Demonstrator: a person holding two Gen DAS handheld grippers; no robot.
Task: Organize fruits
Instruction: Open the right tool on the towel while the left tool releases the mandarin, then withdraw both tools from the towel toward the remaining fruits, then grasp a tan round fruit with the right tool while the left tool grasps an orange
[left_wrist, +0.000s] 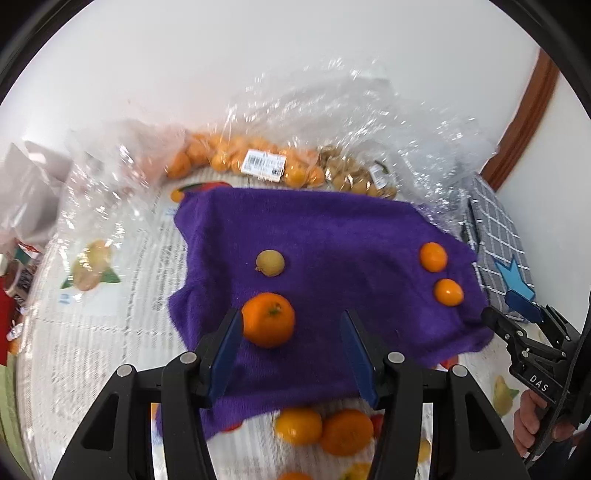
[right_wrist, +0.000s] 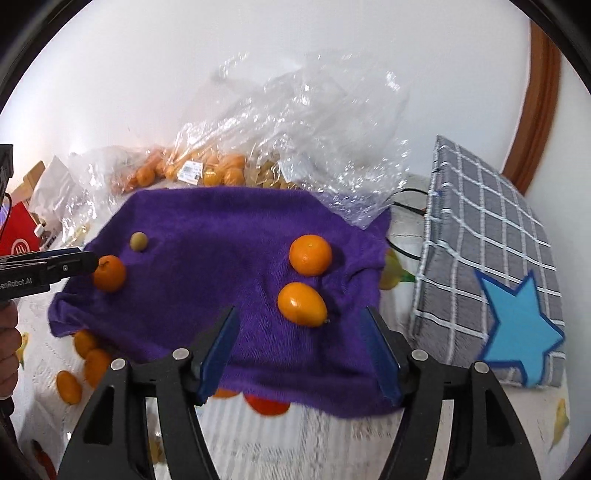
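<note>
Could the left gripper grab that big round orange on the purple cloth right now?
Probably yes. The left gripper is open, and the large round orange lies on the fuzzy purple cloth beside its left finger, with nothing between them.

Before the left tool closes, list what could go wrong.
1. The mandarin sits against the left tool's left finger, off-centre; closing may roll it away.
2. The purple towel is soft and rumpled, so the fingers could snag it.
3. Loose fruit at the towel's near edge could be knocked.

Left gripper (left_wrist: 290, 334) and right gripper (right_wrist: 301, 332) both hover with fingers spread.
</note>
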